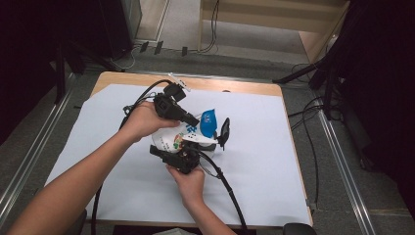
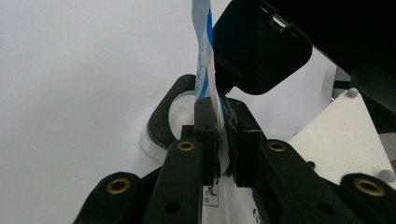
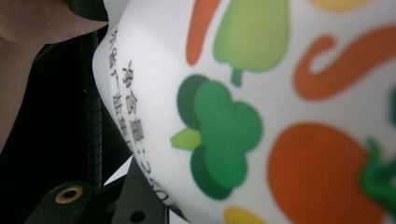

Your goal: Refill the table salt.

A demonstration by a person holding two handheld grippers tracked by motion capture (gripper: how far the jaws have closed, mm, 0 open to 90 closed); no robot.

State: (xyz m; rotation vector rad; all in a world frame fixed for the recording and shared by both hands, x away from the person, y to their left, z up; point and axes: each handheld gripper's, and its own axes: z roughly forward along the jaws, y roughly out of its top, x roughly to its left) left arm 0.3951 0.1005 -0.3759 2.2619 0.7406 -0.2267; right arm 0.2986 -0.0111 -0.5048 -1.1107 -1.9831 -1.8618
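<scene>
Just past the middle of the white sheet point(image 1: 254, 186) on the table point(image 1: 235, 85), a white pouch point(image 1: 176, 138) printed with vegetables and a blue patch lies between the two grippers. In the high view, the left gripper point(image 1: 195, 120) comes at the pouch from above and left, with the left hand point(image 1: 144, 120) wrapped around its body. The left gripper view shows the jaws closed tight on a thin edge of the pouch point(image 2: 205, 70), which rises upright between them. Beyond it sit a black ring point(image 2: 163, 116) and a black flat part point(image 2: 261, 46) of the other gripper. The right gripper point(image 1: 195, 144), held in the right hand point(image 1: 188, 183), presses against the near side of the pouch. The right gripper view shows the printed pouch point(image 3: 261, 107) very close, but I cannot tell how its jaws stand.
</scene>
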